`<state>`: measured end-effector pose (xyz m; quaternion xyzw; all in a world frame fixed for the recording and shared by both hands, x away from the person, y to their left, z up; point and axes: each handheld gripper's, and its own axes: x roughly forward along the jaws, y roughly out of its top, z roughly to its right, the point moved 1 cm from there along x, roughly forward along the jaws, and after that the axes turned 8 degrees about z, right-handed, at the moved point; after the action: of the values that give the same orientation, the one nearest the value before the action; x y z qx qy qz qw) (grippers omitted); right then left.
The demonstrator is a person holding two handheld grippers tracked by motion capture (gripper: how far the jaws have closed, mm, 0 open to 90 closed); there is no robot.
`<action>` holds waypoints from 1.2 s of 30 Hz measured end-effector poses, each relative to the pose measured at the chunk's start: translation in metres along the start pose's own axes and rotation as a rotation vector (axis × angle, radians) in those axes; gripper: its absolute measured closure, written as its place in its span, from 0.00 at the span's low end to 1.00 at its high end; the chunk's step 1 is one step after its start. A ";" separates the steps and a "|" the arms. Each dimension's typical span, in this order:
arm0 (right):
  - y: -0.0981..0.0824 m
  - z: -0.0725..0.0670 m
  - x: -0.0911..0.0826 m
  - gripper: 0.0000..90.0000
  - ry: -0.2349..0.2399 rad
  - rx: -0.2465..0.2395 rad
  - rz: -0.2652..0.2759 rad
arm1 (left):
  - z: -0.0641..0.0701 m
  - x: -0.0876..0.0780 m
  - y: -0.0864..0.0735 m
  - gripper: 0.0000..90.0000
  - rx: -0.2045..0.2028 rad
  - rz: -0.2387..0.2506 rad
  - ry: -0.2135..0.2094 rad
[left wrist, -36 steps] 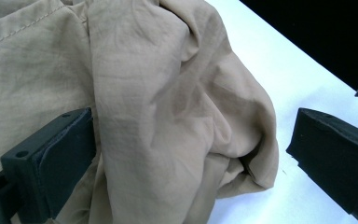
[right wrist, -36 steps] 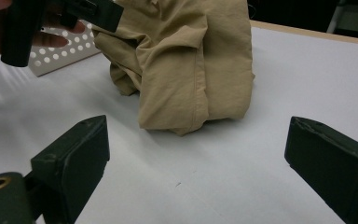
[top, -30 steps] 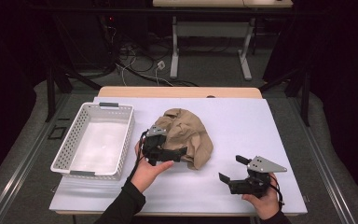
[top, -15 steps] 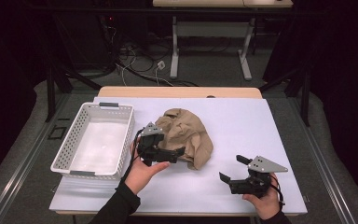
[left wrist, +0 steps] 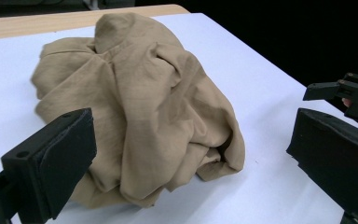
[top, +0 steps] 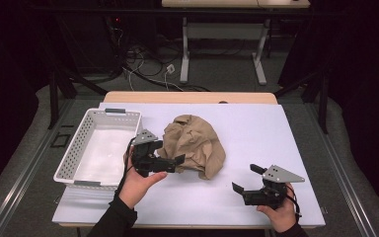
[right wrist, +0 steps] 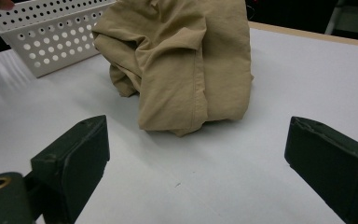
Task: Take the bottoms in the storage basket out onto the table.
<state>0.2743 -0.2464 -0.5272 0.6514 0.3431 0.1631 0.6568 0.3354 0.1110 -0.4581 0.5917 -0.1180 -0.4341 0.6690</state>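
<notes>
Filling the middle of the high view, one white-covered table (top: 256, 133) carries everything, largest first. One perforated white basket (top: 74, 158) sits at left of centre, empty, probably waiting to receive the cloth. One crumpled tan cloth (top: 192, 143) lies heaped at centre frame, just right of the basket and apart from it. Two claws work here. The left claw (top: 170, 163) rests at the heap's lower left edge with jaws wide, apparently lined up to pinch a fold; in the left gripper view the cloth (left wrist: 140, 107) sits between and just beyond its jaws, though whether a pad touches fabric is hard to tell. The right claw (top: 244, 180) waits at lower right, well apart, jaws wide, holding nothing.
</notes>
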 end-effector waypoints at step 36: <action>-0.001 -0.001 0.002 0.07 -0.003 0.006 -0.003 | -0.056 -0.096 -0.012 0.02 -0.064 0.138 0.144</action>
<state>0.2748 -0.2450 -0.5288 0.6531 0.3437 0.1600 0.6555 0.3105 0.2195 -0.4498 0.5901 -0.0961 -0.3471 0.7225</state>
